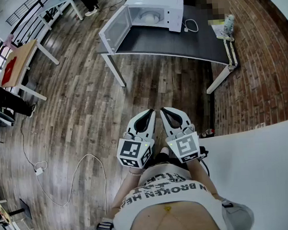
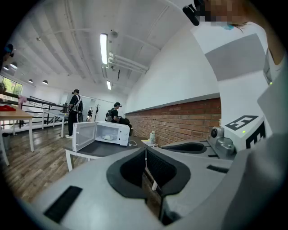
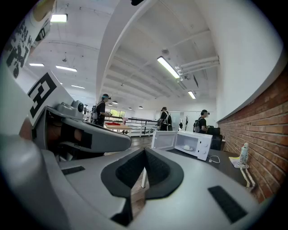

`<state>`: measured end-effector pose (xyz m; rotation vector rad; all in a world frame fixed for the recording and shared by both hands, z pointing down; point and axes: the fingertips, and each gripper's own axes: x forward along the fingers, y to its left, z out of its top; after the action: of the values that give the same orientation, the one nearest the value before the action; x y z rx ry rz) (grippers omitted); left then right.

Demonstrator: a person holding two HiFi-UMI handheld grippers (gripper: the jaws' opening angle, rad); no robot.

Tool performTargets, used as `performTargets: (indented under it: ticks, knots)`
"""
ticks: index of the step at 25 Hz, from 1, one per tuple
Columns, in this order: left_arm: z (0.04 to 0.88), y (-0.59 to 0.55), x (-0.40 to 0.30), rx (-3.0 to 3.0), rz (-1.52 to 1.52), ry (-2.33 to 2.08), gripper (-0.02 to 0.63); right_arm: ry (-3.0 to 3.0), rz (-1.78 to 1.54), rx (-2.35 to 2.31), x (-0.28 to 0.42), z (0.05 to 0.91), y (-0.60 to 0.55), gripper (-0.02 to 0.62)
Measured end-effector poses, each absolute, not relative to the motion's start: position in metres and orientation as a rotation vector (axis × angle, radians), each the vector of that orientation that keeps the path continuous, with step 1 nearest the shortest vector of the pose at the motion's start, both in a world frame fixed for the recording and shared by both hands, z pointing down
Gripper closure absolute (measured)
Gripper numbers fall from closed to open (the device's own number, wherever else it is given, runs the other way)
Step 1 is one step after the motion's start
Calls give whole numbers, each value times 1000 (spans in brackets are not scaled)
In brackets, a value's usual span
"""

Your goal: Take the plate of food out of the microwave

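Two clenched, empty tongs, left tongs (image 1: 150,114) and right tongs (image 1: 164,112), hover mid-frame, well apart from the open microwave (image 1: 169,3) on the desk (image 1: 178,43) at top; plate of food (image 1: 149,18) remains inside.

shirt (image 1: 164,199) print, "BROKEN" legible, rest unclear
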<state>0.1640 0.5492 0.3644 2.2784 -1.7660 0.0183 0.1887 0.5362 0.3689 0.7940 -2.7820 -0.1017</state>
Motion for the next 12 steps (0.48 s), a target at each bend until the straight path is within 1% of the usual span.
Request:
performTargets:
  ticks: [12]
  knots:
    - [369,544,166,2268,15,-1769,592,-2831,-43,791,196,369,522,588]
